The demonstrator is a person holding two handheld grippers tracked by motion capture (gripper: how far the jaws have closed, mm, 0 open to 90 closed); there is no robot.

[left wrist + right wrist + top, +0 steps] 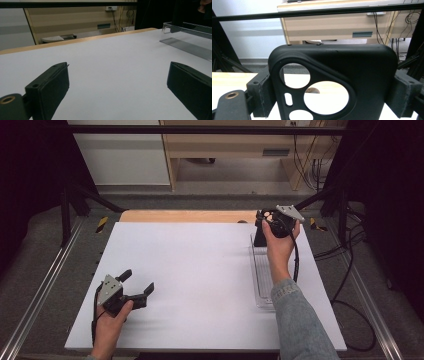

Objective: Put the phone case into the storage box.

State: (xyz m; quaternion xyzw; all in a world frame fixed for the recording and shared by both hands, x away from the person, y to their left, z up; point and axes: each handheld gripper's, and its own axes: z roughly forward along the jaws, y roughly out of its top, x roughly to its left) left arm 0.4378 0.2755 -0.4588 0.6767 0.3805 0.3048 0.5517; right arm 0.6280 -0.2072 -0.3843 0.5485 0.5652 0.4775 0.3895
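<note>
Nearest the person, the left claw [137,287] rests low over the white counter [200,270], held in the left hand [112,317], its jaws spread wide apart with nothing but bare surface between them. In the left gripper view the two black pads [53,87] frame open counter, and a clear plastic tray [190,45] lies ahead and off to that claw's right.

Farther out, on the counter's right side, the right hand [277,245] extends from a denim sleeve [300,320] and carries the right claw [261,231] above the far end of the clear plastic tray [261,285]. Its jaws are clamped on the two side edges of a black phone case [337,80], which stands upright between them, its camera cut-outs showing the pale counter through the holes. In the high view the black phone case [260,236] hangs below that claw at the tray's far end; whether it touches the tray cannot be told.

Beyond both claws stand a wooden cabinet [332,27] and a black frame bar [200,129].
</note>
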